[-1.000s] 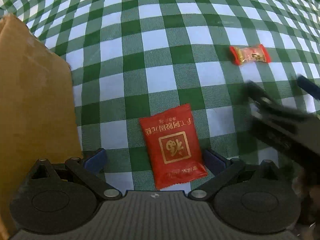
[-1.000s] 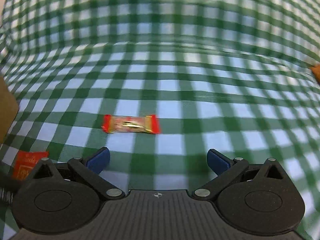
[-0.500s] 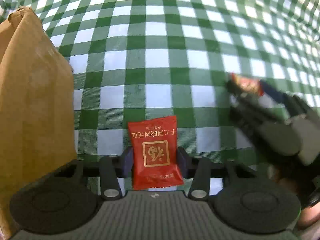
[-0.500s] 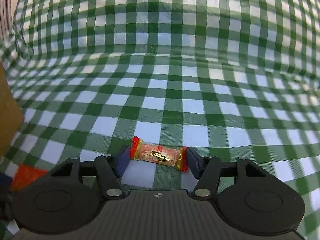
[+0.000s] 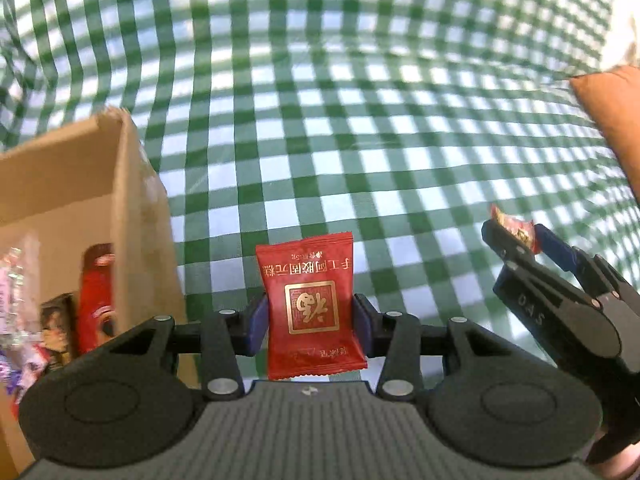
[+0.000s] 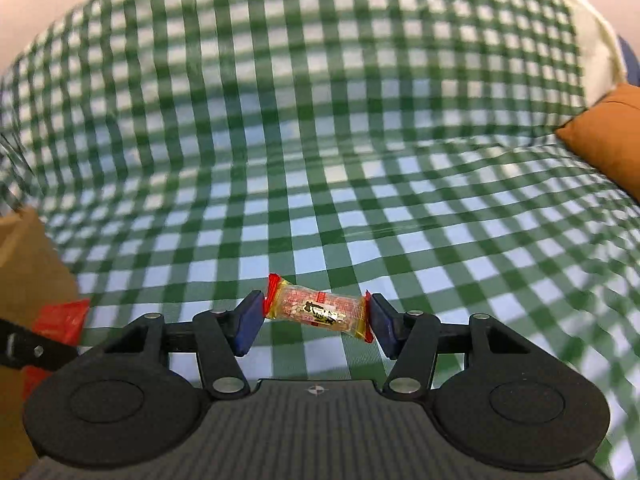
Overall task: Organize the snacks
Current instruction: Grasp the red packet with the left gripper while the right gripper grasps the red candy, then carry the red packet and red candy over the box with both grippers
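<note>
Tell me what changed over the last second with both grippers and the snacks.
Both jaws went from open to closed. The left gripper took hold of the red packet and lifted it beside the cardboard box. The right gripper gripped the small wrapped candy by its ends and raised it. The checkered cloth and the box stayed put.

We look forward from close behind each hand-held gripper, angled down over the checked tabletop (image 5: 360, 120), both views sharing the cardboard box (image 5: 132, 216) at left.

Green-and-white checked tablecloth (image 6: 320, 140); an orange cushion (image 6: 612, 136) at its right edge
</note>
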Demonstrator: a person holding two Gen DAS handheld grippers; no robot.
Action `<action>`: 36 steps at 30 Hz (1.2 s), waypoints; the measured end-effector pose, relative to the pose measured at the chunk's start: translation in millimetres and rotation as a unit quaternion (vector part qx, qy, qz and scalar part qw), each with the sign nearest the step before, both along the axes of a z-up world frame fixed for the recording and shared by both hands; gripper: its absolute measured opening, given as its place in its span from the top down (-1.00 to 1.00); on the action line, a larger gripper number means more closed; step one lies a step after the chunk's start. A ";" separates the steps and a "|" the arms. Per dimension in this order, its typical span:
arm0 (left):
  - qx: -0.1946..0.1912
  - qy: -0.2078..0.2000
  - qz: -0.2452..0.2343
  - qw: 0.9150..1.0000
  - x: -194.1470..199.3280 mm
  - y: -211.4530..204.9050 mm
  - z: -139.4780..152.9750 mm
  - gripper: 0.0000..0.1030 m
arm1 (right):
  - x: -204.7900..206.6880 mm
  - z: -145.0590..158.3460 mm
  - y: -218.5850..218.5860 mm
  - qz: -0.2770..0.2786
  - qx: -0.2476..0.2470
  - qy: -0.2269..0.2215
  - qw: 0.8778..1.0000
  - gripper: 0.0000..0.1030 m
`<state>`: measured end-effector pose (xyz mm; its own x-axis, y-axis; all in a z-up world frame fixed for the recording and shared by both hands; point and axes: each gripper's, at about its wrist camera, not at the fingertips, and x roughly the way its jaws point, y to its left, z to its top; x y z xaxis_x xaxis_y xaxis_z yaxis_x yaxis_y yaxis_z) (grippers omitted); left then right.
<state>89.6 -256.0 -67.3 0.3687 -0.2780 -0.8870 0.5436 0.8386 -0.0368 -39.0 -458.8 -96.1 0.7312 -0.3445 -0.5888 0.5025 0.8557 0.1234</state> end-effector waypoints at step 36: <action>-0.065 -0.145 0.096 0.983 -236.4 323.2 125.2 0.04 | -198.9 190.9 365.0 0.235 -0.071 -0.073 0.966 -0.17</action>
<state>-146.8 67.1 57.9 0.6577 -0.2830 -0.6981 0.3790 0.9252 -0.0180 -238.0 -93.8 94.8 0.8986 -0.0232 -0.4382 0.0392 0.9989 0.0275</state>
